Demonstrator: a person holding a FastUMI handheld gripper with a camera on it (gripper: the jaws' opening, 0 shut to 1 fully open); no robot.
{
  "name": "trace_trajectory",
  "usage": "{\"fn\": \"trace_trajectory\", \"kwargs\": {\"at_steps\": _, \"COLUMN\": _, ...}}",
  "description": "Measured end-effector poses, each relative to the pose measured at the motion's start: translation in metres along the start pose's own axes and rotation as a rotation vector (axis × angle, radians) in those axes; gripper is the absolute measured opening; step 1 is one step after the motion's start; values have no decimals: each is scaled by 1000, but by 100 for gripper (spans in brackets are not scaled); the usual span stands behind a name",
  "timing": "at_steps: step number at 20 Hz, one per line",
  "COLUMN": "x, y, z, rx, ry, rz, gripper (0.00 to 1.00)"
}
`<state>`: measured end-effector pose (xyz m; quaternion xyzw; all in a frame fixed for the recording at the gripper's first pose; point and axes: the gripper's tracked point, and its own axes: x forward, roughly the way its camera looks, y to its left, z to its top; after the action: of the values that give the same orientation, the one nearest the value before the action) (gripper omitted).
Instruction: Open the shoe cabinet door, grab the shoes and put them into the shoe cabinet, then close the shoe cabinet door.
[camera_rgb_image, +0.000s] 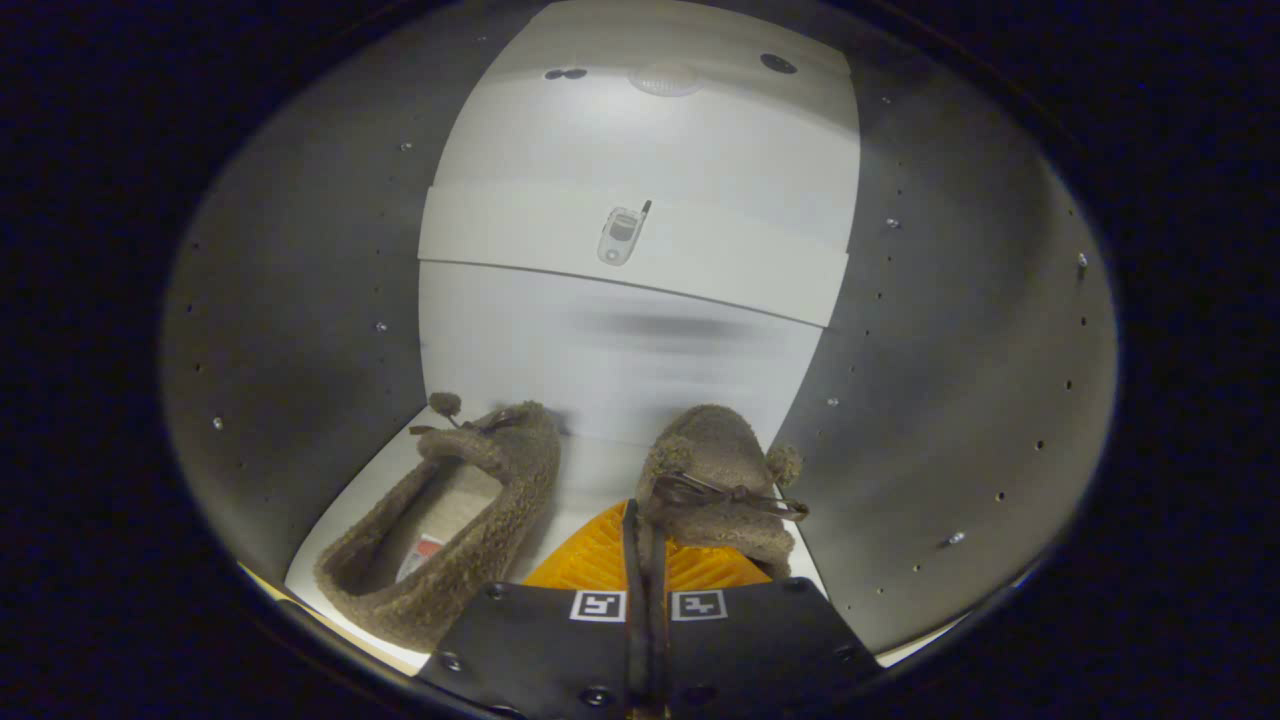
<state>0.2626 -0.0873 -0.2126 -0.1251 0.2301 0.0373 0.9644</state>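
Observation:
I am looking into the open shoe cabinet. A fuzzy brown slipper (490, 500) with a small pompom lies on the white cabinet floor (592, 470), to the left of my fingers. The second slipper (715, 450), with a bow and pompom, is just ahead of my gripper (640, 520). The gripper is shut on this slipper's rim, a thin edge pinched between the two fingers (590, 560). Its toe points at the back panel and sits low over the floor; whether it touches the floor I cannot tell.
A white shelf (500, 235) crosses the cabinet above the slippers and carries a small flip-phone-like object (620, 235). Grey side walls (300, 300) with rows of peg holes stand close on both sides. A round fitting (667, 80) sits on the top panel.

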Motion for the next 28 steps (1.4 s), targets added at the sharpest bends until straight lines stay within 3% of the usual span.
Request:
{"fn": "trace_trajectory", "kwargs": {"at_steps": 5, "x": 19, "y": 11, "z": -5, "rx": -32, "ry": 14, "rz": 12, "gripper": 2}}
{"fn": "trace_trajectory", "kwargs": {"at_steps": 12, "x": 27, "y": 11, "z": -9, "rx": 56, "ry": 62, "rz": 41, "gripper": 3}}
{"fn": "trace_trajectory", "kwargs": {"at_steps": 18, "x": 22, "y": 15, "z": -13, "rx": 92, "ry": 98, "rz": 47, "gripper": 37}}
{"fn": "trace_trajectory", "kwargs": {"at_steps": 20, "x": 16, "y": 13, "z": -13, "rx": 83, "ry": 99, "rz": 37, "gripper": 42}}
{"fn": "trace_trajectory", "kwargs": {"at_steps": 28, "x": -40, "y": 7, "z": -2, "rx": 95, "ry": 50, "rz": 41, "gripper": 42}}
